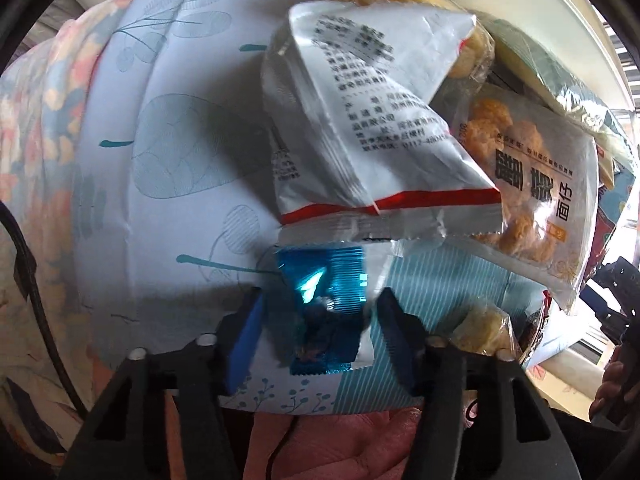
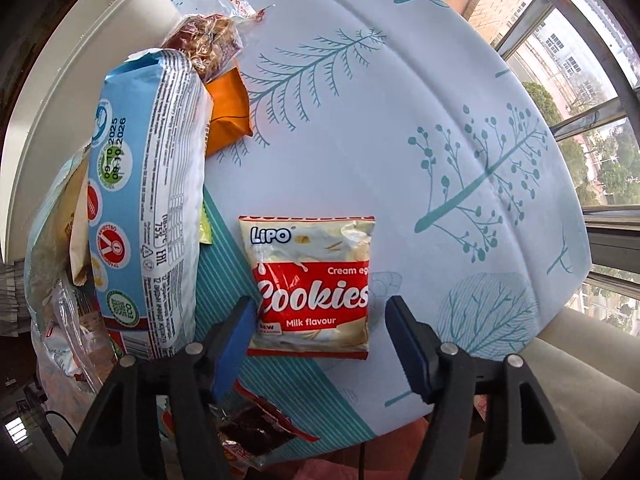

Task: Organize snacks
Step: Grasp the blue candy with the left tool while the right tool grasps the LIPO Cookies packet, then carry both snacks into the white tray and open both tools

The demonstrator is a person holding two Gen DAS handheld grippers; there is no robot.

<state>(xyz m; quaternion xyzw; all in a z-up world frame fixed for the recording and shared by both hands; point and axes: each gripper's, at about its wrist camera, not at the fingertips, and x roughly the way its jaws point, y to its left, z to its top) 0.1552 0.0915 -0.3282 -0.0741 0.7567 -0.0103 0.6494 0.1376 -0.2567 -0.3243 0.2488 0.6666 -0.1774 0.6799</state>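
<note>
Left gripper (image 1: 320,320) stands partly open, its blue pads bracketing a crinkled blue foil packet (image 1: 322,288) without visibly pressing it. Right gripper (image 2: 322,332) is wider, straddling a glossy red-and-white cookie packet (image 2: 314,288) lying flat on the leaf-patterned bench (image 2: 400,140), left pad touching its edge, right pad clear.

Cookie packet (image 2: 312,288) right of tall bag (image 2: 148,208)
</note>
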